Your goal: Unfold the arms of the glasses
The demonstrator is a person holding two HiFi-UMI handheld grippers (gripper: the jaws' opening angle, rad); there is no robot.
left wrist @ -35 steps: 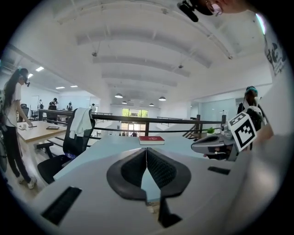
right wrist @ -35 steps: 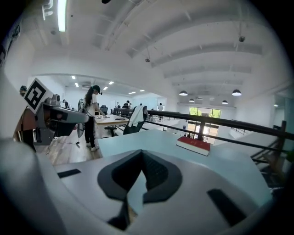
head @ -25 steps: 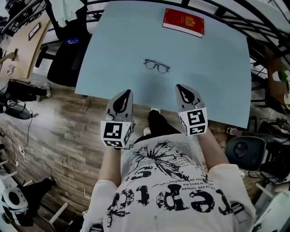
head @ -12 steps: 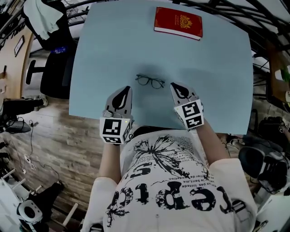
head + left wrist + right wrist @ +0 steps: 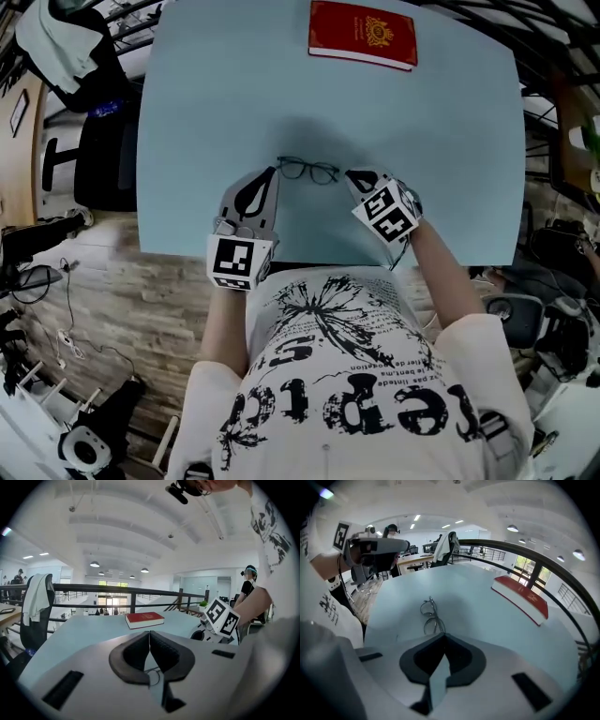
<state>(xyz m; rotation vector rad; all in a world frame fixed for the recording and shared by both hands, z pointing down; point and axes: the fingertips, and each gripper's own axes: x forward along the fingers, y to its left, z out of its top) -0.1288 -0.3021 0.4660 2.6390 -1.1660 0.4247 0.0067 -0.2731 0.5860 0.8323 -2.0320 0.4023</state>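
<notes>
At the glasses, now nearer, perhaps touching: left gripper, right gripper, jaws together.

Glasses — thin dark wire frame, two rounded clear lenses, slim bridge. I see them lying on pale blue table, in its near half, roughly centred side to side. Frame runs across head view, slightly slanted. In right gripper view same pair shows lenses lined up one behind other. Arms look folded in against frame — too fine for me to confirm.
</notes>
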